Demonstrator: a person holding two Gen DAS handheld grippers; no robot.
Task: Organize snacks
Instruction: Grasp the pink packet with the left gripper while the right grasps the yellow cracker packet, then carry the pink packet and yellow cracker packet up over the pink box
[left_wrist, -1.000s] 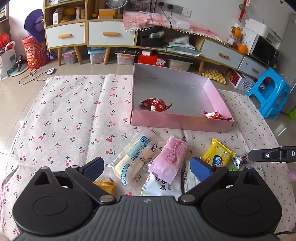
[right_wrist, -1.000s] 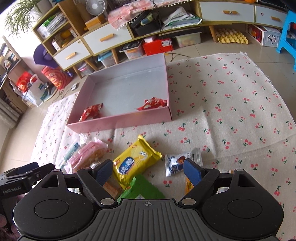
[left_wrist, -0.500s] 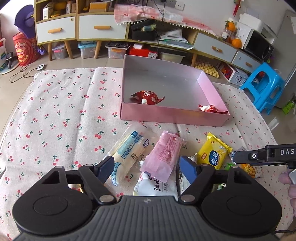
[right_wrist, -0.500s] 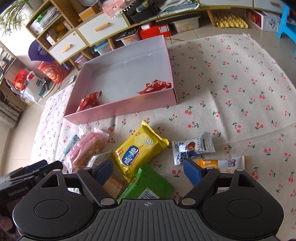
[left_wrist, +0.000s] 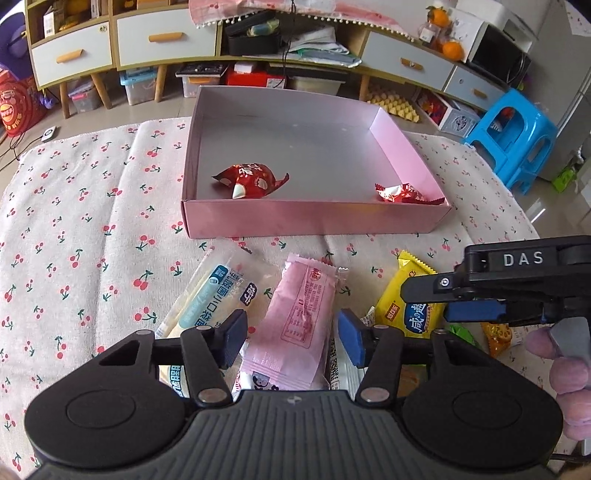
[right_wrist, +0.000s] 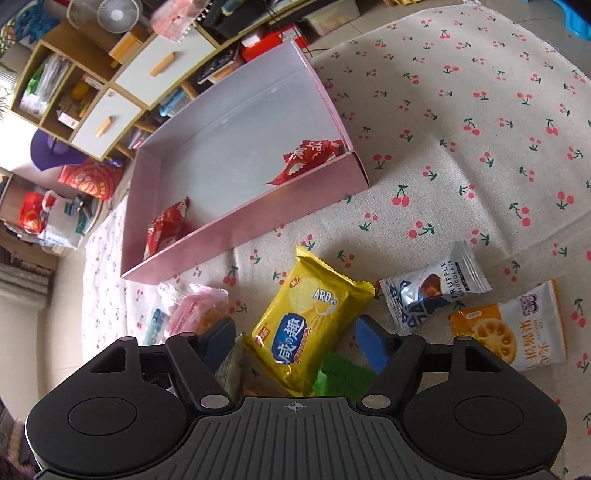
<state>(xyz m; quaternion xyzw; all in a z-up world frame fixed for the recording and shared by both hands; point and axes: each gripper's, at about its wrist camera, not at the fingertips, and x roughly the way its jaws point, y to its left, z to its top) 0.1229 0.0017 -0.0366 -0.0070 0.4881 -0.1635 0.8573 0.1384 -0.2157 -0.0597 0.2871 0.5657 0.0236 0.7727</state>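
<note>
Inside pink box (left_wrist: 317, 223), two red packets (left_wrist: 251, 179); both hand-held grippers (left_wrist: 290, 334) closing, unclamped.

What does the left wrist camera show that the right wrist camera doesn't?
Left wrist only: the right tongs from the side, the pink packet face-on between the left tongs, and a blue stool.
Right wrist only: the truffle packet, the orange packet, a fan.
Both: the pink box with two red packets, and the yellow packet.
</note>
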